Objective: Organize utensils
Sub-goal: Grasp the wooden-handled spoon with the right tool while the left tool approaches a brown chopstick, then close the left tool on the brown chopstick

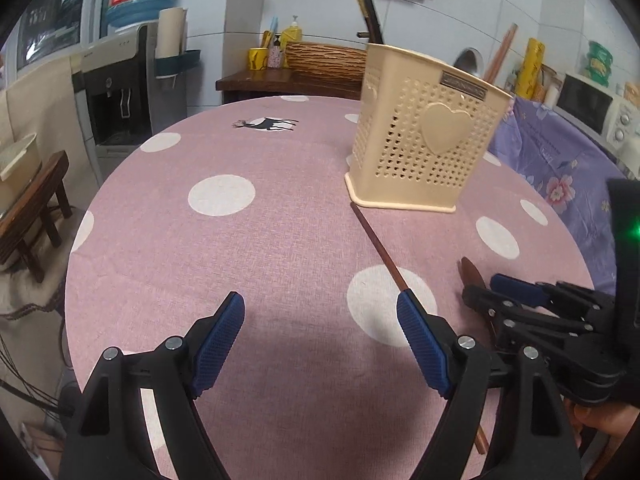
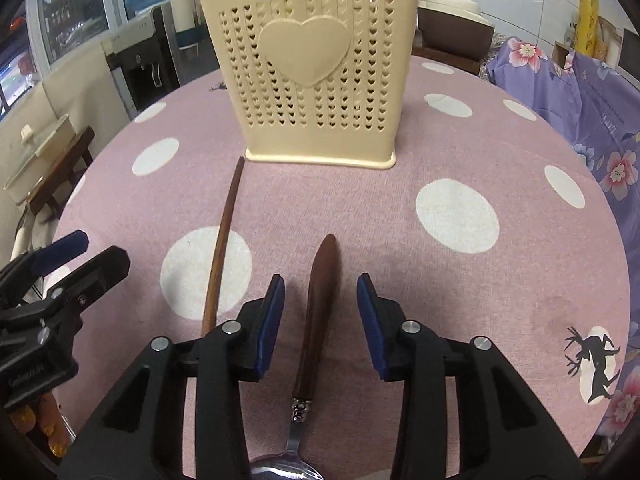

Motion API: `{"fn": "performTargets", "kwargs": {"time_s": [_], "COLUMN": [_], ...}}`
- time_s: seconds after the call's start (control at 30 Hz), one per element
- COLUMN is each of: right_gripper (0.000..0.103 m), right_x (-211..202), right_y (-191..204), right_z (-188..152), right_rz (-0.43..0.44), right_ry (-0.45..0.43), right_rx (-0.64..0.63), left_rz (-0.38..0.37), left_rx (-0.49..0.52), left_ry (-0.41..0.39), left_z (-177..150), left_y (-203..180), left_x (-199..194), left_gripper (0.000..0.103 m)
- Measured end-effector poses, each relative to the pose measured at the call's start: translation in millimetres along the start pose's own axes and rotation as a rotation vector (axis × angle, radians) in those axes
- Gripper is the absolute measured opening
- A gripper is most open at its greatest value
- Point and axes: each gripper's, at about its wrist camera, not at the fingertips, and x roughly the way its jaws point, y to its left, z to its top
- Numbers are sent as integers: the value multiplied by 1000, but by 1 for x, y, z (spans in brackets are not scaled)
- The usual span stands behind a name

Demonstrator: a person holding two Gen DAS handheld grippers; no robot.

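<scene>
A cream perforated utensil holder (image 1: 424, 140) (image 2: 312, 72) with a heart on its front stands upright on the pink dotted table (image 1: 240, 240). One brown chopstick (image 1: 376, 244) (image 2: 224, 248) lies in front of it. My left gripper (image 1: 320, 304) is open just above the cloth, with nothing between its pads; its right fingertip sits over the chopstick's near end. To its right lies a spoon (image 2: 320, 300) with a wooden handle and a metal bowl. My right gripper (image 2: 320, 284) straddles that handle, open, both pads apart from the wood. Each view shows the other gripper (image 1: 486, 286) (image 2: 92, 252) at its edge.
A purple floral cloth (image 2: 592, 112) covers furniture right of the table. A water dispenser (image 1: 116, 96) and a wooden stool (image 1: 32, 208) stand off the left side. A wooden side table (image 1: 280, 76) with cups is behind. The round table's edge curves close on both sides.
</scene>
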Motion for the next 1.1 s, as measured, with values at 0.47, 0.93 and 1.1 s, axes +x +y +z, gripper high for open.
{"fn": "performTargets", "kwargs": {"time_s": [0.47,0.93,1.1], "right_gripper": [17,17,17], "right_x": [1,-13,-14], "right_y": [-10,-50,-49], "right_z": [1,-16,-18], "right_rz": [-30,-59,-50], "right_ry": [-7,-34,-41], "right_rx": [-18,31,26], "left_rz": [-64,-6,15], "left_rx": [62,204,228], "left_ry": [48,59,47], "left_z": [-32,-83,-85], "left_y": [-31,-104,-114], "left_x": [-18,-29,-32], "left_gripper": [78,40,16]}}
